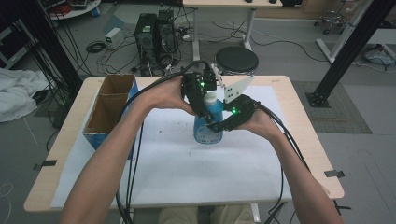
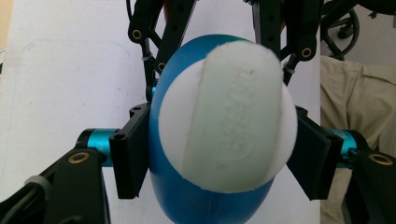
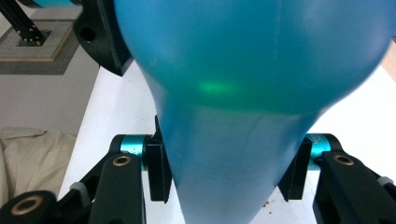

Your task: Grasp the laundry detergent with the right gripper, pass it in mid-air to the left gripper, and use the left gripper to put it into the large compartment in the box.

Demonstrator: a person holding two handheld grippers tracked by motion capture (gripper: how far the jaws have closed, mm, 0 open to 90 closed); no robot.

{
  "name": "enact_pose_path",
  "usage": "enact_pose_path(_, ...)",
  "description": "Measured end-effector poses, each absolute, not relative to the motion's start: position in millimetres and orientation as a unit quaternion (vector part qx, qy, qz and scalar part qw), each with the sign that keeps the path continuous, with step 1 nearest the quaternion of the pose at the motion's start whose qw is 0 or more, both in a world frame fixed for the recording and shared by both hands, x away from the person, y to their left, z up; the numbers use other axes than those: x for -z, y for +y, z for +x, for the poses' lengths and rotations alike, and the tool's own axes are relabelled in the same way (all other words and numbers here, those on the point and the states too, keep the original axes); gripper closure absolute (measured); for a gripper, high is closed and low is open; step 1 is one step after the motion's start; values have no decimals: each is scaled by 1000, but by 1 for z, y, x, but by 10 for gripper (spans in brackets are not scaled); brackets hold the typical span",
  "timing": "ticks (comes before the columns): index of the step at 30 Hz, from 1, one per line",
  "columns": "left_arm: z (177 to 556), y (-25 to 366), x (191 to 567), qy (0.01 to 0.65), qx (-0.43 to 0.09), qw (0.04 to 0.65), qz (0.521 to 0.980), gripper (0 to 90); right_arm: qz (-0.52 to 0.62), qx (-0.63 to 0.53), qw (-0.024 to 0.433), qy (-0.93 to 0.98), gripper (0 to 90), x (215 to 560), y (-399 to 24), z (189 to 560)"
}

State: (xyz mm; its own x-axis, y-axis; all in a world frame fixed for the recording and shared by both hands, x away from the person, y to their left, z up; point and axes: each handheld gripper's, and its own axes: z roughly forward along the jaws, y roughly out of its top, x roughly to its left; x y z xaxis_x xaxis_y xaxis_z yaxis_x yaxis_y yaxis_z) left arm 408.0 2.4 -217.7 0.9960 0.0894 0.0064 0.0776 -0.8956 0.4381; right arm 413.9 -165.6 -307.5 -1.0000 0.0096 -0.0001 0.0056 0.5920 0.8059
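A blue bottle (image 1: 208,129) with a white cap (image 2: 229,121) stands upright on the white sheet (image 1: 187,161) near the table's middle. My left gripper (image 1: 205,95) comes down over its top, and in the left gripper view its pads (image 2: 133,156) press the bottle's shoulder from both sides just under the cap. My right gripper (image 1: 219,125) reaches in from the right and is shut on the bottle's body (image 3: 252,70), one pad (image 3: 159,170) on each side. A left gripper jaw (image 3: 100,37) shows above.
An open cardboard box (image 1: 109,109) with a blue side stands at the table's left edge. Beyond the far edge are a round black stool (image 1: 236,59) and computer towers (image 1: 154,35) among floor cables. Cables trail from both grippers toward the table's front.
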Motion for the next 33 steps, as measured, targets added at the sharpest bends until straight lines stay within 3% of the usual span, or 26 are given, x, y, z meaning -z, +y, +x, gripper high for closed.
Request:
enact_pose_path(10, 407, 3, 219, 37, -20, 220, 975, 373, 0, -450, 2, 893, 474, 309, -165, 414)
enact_pose_path(33, 406, 5, 219, 46, -25, 232, 971, 380, 1, -461, -8, 887, 431, 313, -165, 414)
